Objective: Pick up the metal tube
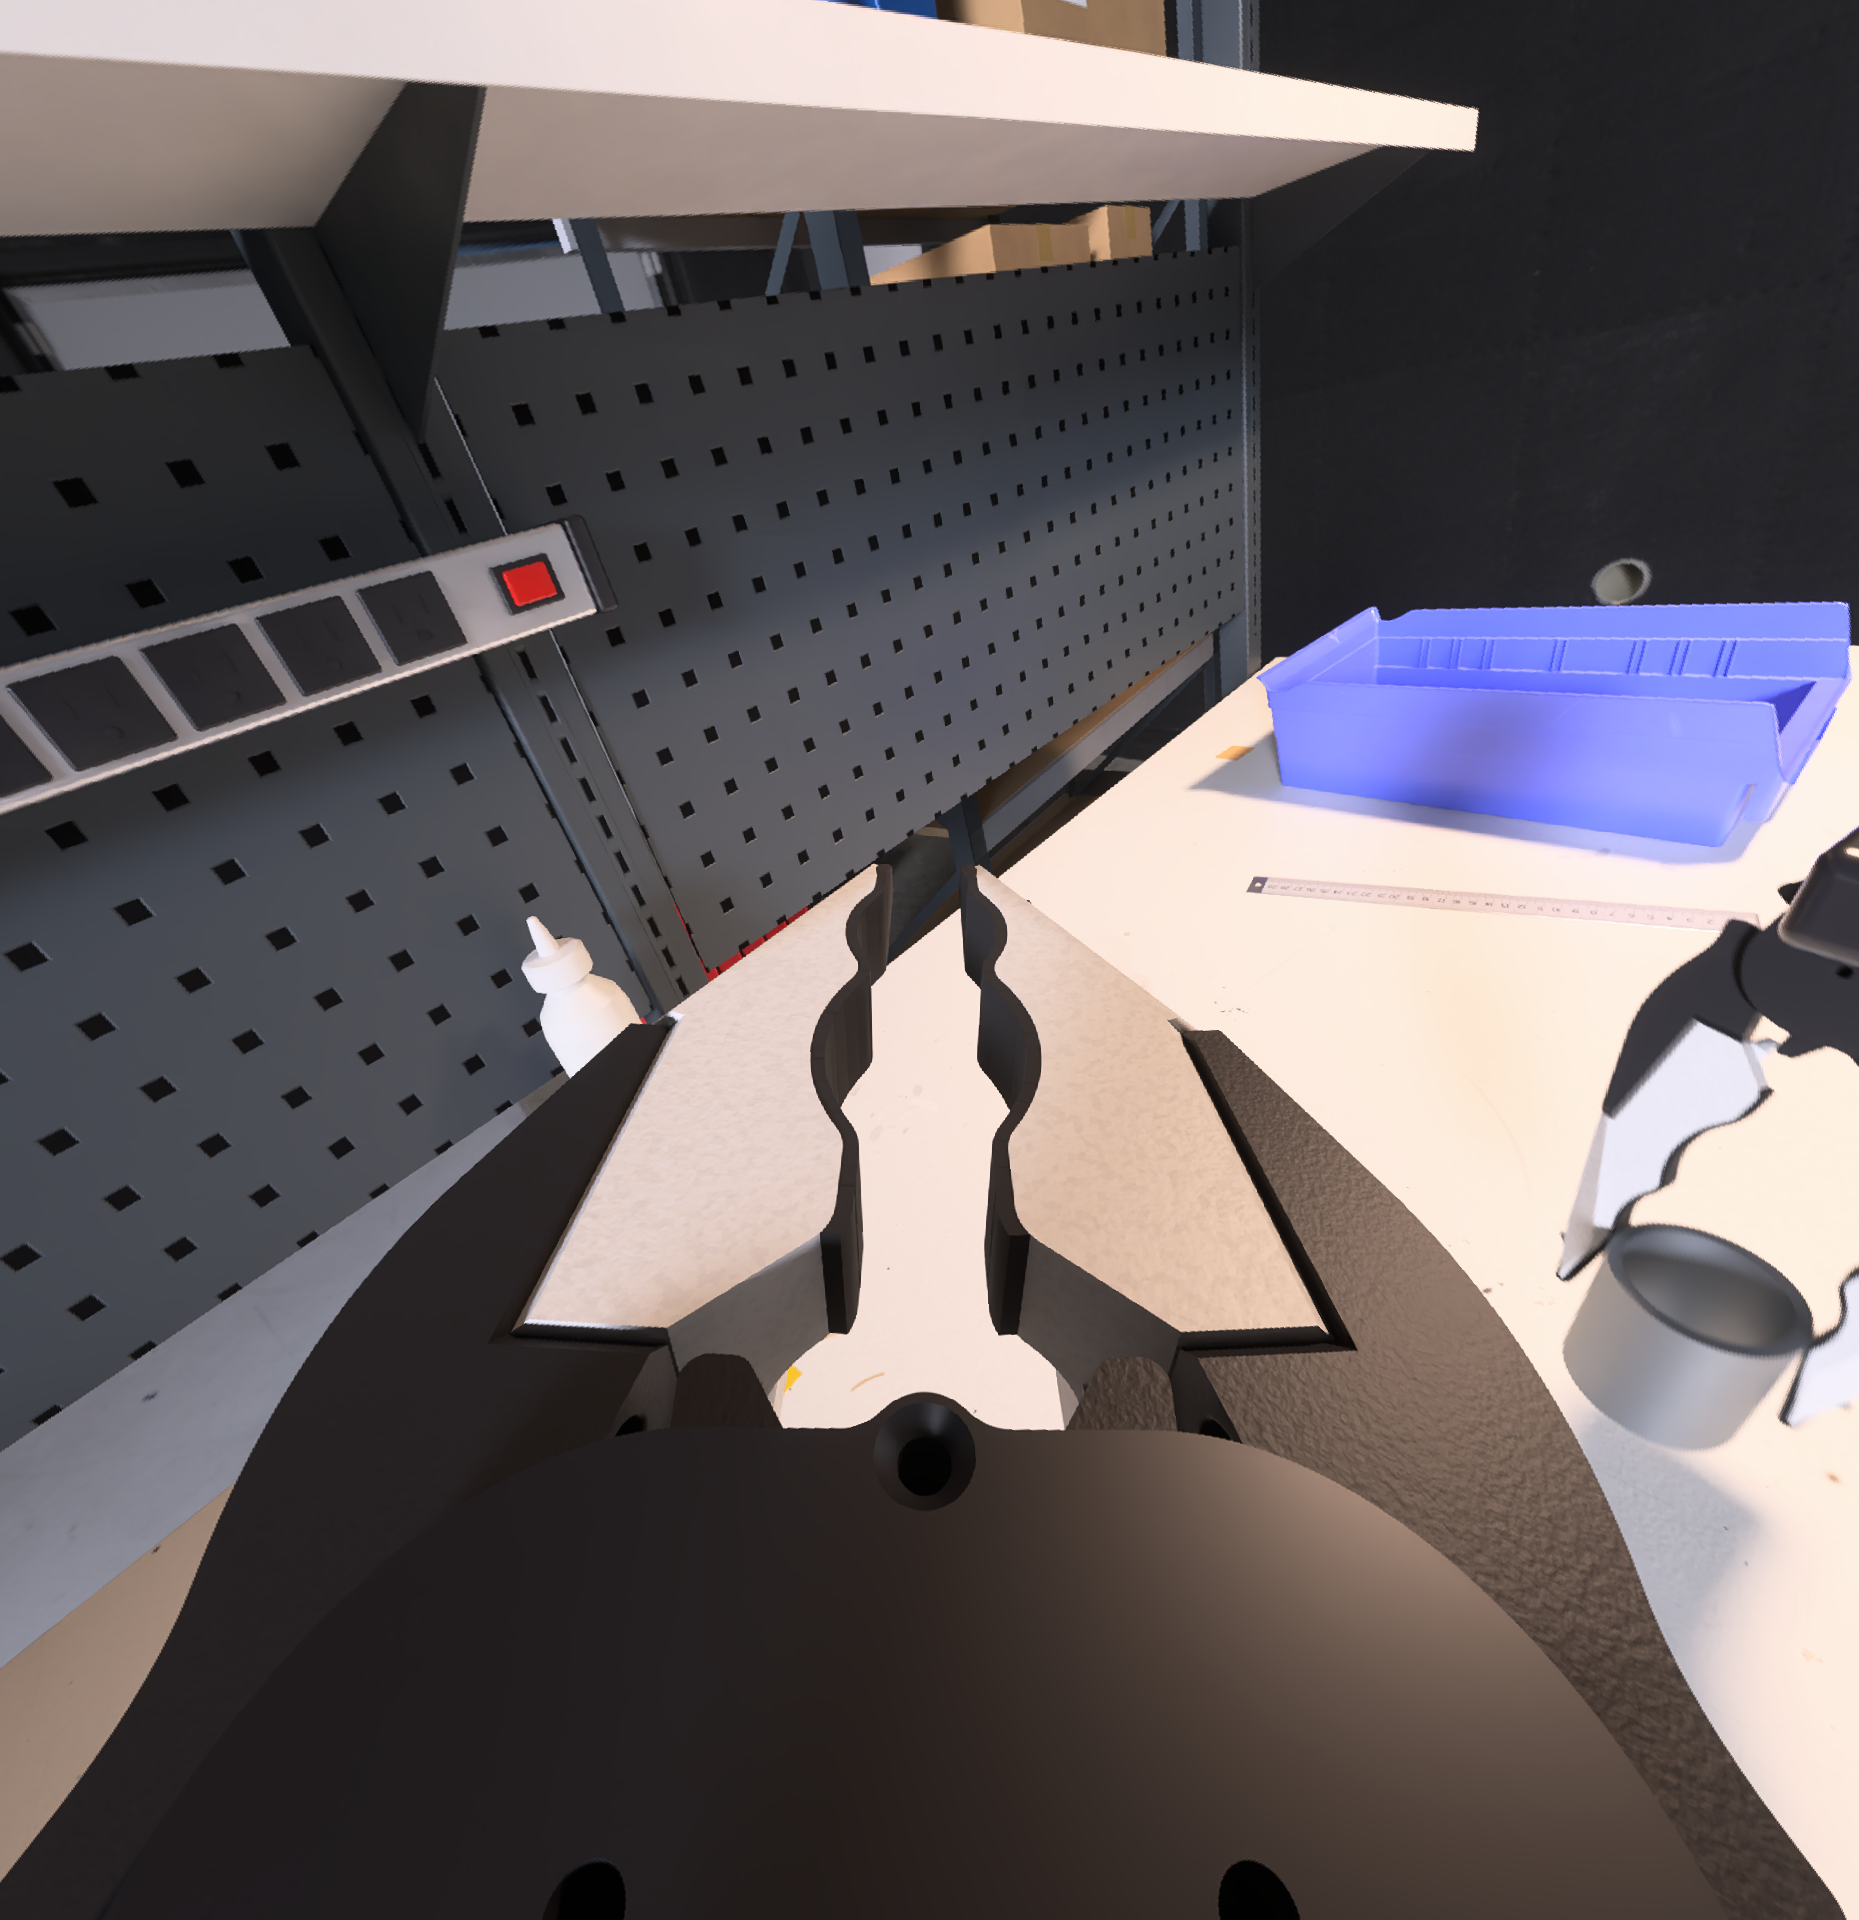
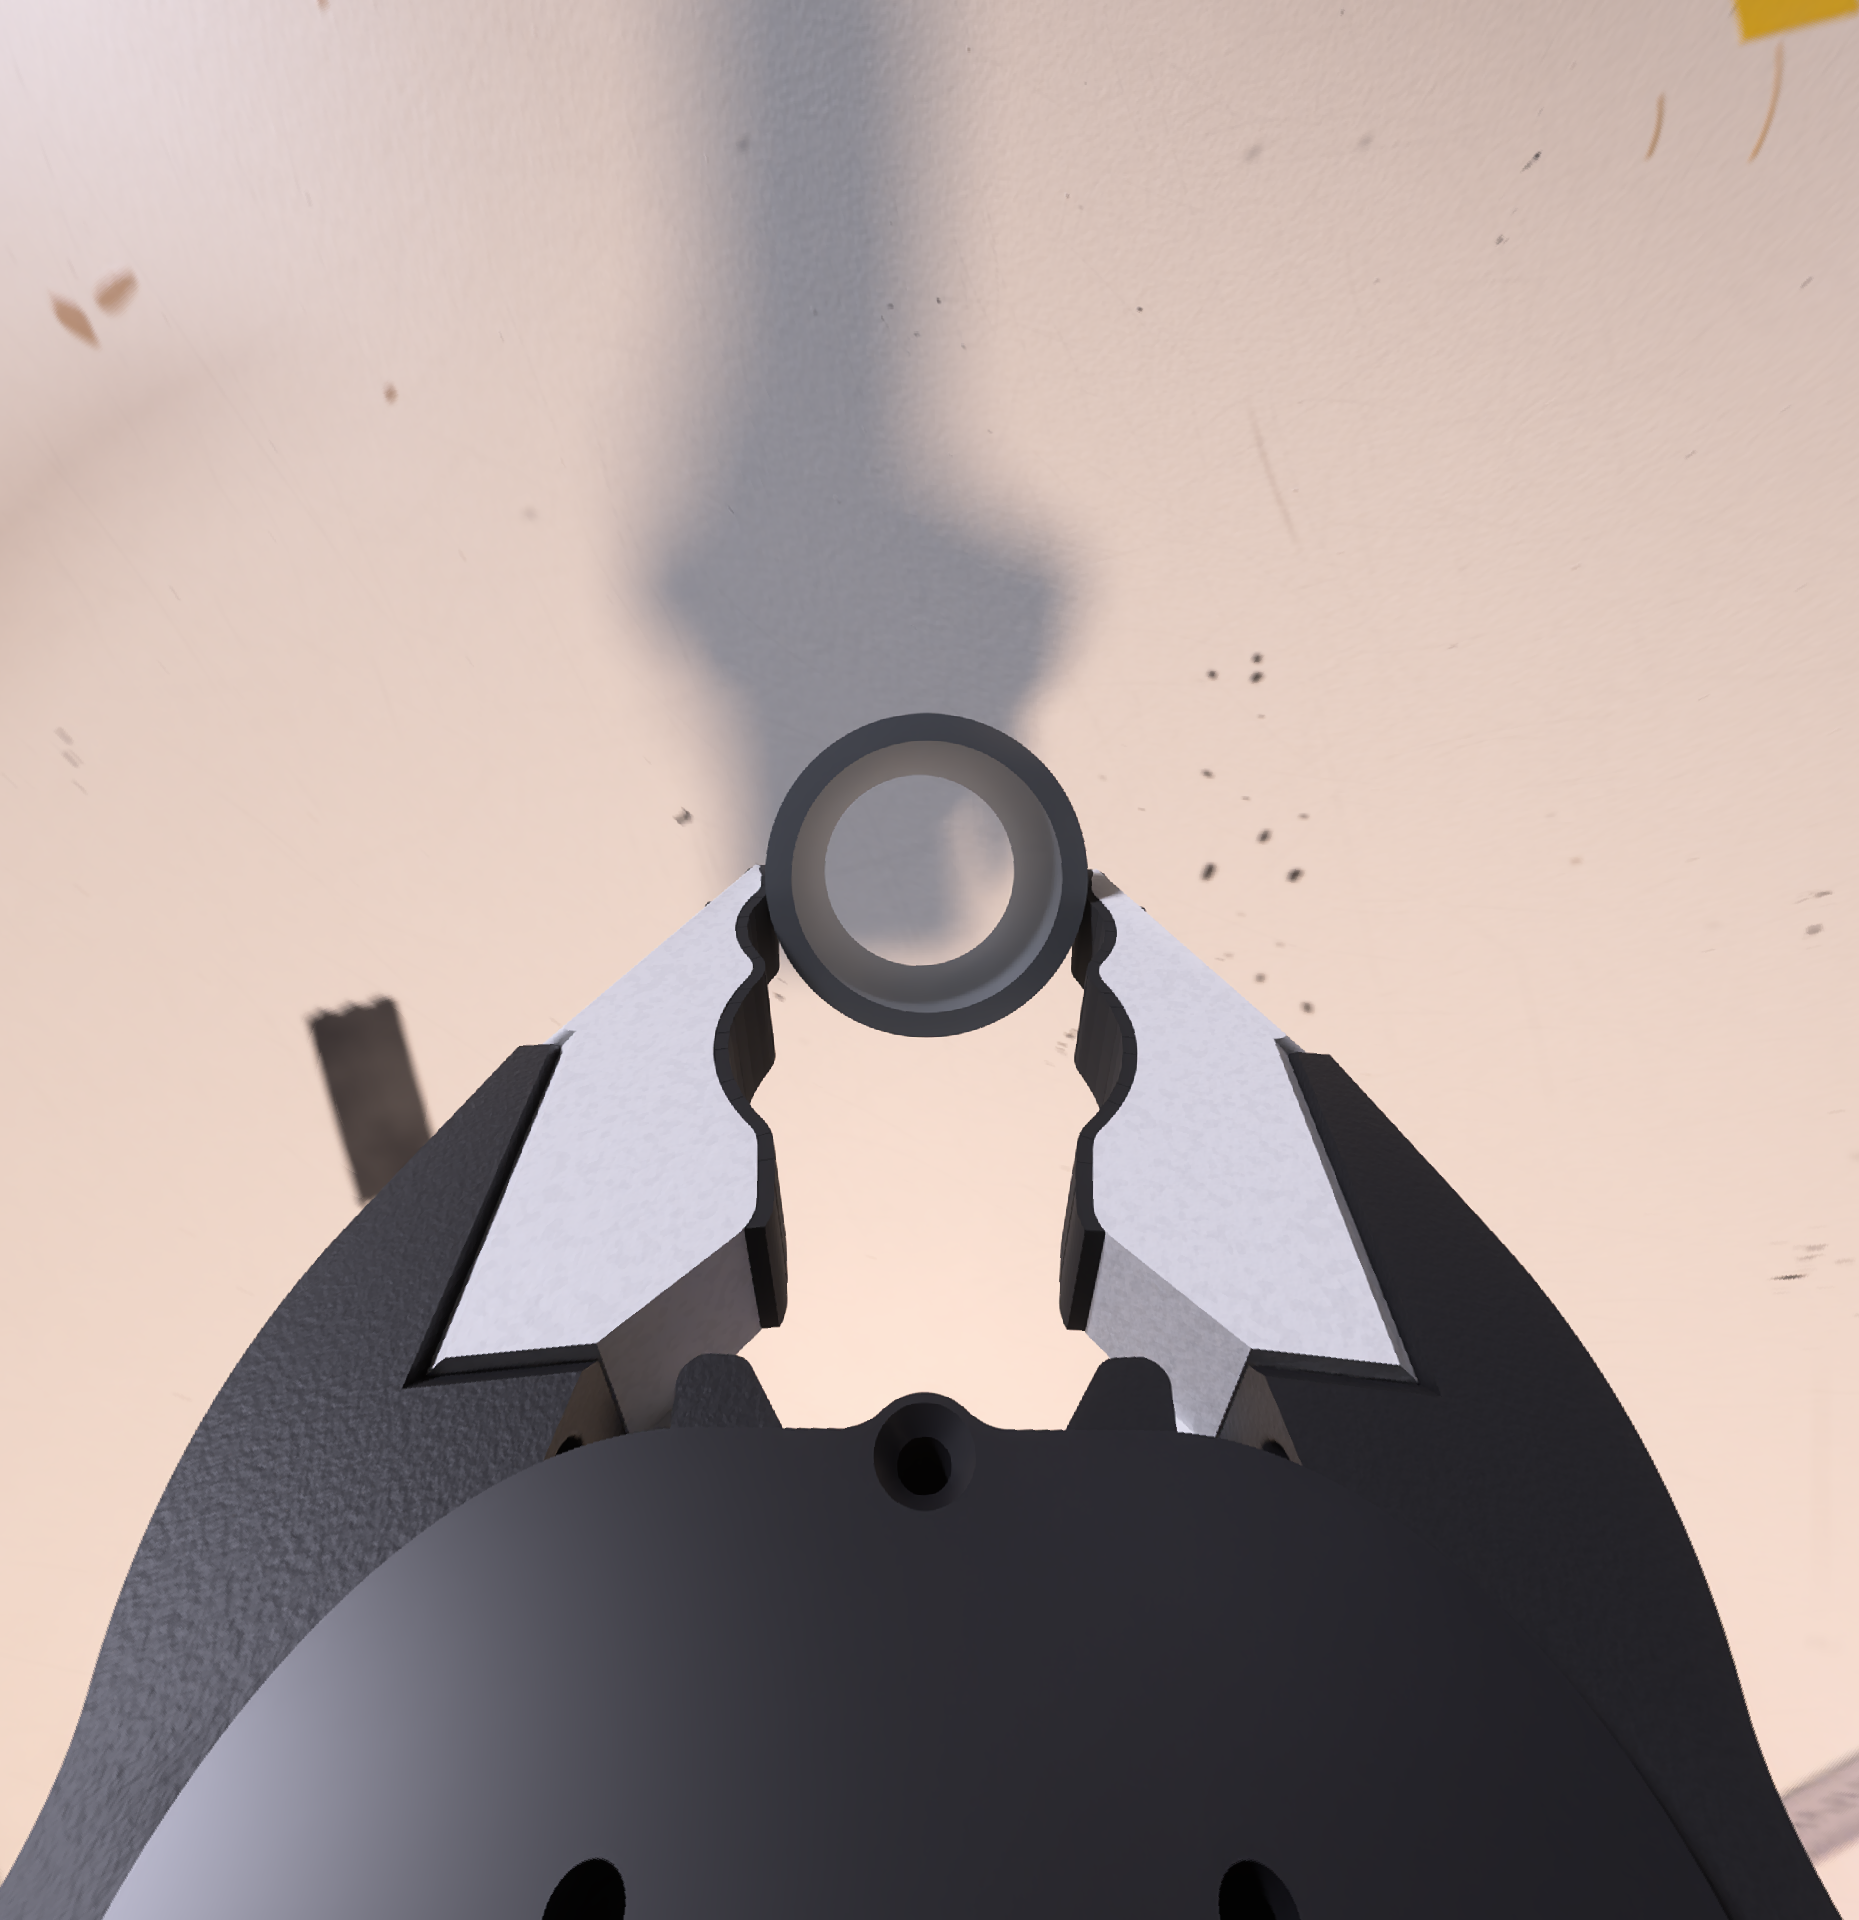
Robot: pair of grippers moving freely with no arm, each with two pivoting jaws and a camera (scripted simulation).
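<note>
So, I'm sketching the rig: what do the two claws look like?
Both match: the left claw and right claw have a rounded, textured black body, two pale grey tapering fingers with wavy black inner pads, and round screw holes. No cables or markings show.

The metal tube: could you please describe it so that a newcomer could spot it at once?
On the white workbench, in front of the blue bin and steel ruler, the right tool grips the metal tube. It is short, grey, hollow and open-ended.
</note>
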